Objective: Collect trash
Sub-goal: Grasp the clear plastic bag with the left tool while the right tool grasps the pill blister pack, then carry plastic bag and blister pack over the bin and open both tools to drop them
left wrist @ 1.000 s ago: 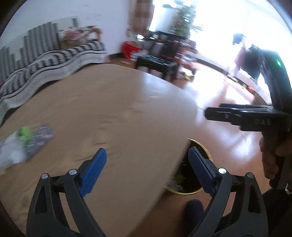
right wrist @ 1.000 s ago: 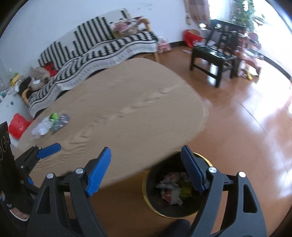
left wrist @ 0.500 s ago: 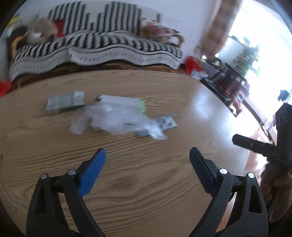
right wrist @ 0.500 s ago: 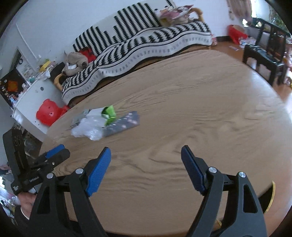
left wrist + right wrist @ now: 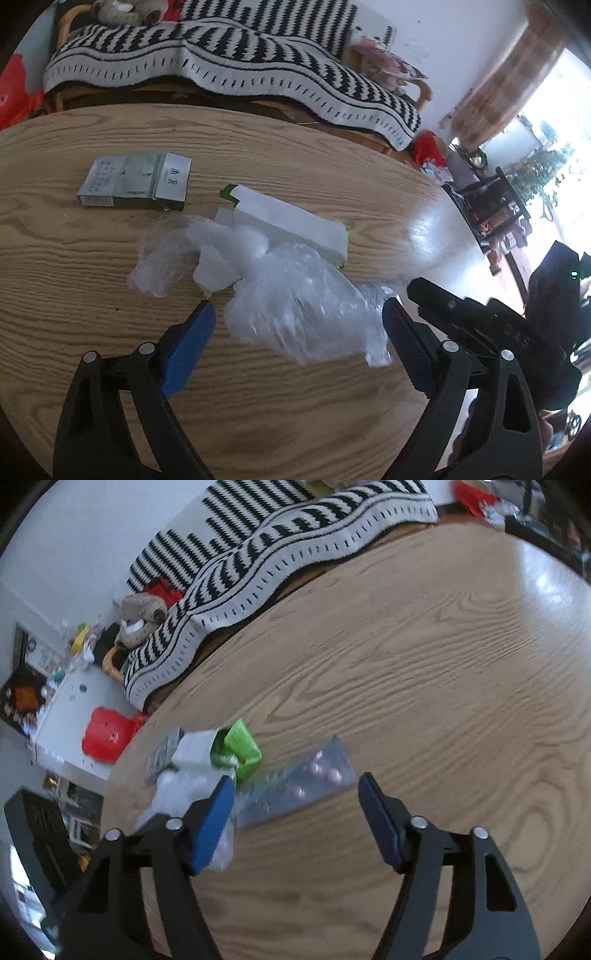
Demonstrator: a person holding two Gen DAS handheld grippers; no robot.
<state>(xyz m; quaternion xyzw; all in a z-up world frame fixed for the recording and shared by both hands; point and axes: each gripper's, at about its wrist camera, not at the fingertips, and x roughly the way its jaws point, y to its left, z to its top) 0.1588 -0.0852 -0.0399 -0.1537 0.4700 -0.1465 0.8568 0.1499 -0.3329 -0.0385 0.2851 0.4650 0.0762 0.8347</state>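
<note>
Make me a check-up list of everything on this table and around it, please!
Surface: round wood-grain table, bare where no trash lies.
Job's things: crumpled clear plastic bag; white carton with green ends; grey-green flat packet; silver blister sheet with pink pills. All lie on the table, bunched together.
Clutter: nothing seen apart from the trash.
Grippers: left gripper open, its blue fingers either side of the bag, not closed on it; right gripper open, over the blister sheet.
Cables: nothing seen.
Surroundings: sofa under a black-and-white striped blanket; red plastic stool; bright window.
</note>
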